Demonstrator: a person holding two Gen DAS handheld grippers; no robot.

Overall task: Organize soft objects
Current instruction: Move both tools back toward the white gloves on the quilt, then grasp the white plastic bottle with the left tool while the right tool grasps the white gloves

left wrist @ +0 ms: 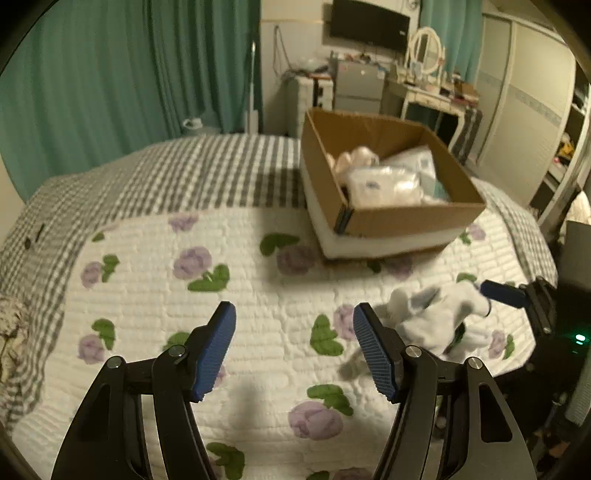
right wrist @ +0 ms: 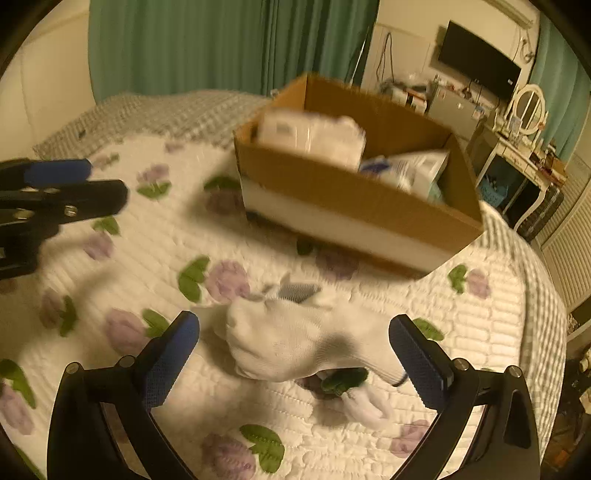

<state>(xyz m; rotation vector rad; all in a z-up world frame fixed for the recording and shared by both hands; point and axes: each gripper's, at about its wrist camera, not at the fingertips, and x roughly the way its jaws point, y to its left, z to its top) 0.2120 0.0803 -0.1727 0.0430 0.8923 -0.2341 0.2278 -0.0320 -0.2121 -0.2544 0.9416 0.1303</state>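
A white sock with grey patches (right wrist: 295, 339) lies crumpled on the floral quilt (right wrist: 184, 243); it also shows in the left wrist view (left wrist: 439, 314) at the right. My right gripper (right wrist: 295, 354) is open, its fingers on either side of the sock just above the quilt. My left gripper (left wrist: 295, 347) is open and empty, hovering over the quilt left of the sock. A cardboard box (left wrist: 406, 216) (right wrist: 354, 199) stands farther back on the bed and holds white plastic-wrapped soft packs (left wrist: 384, 184) (right wrist: 314, 133) and a pale plush item (left wrist: 354, 157).
The bed has a grey checked cover (left wrist: 177, 173) beyond the quilt. Green curtains (left wrist: 110, 74) hang behind. A dressing table with mirror (left wrist: 428, 74), a wall TV (left wrist: 369, 24) and wardrobe doors (left wrist: 524, 110) lie beyond the bed's far right side.
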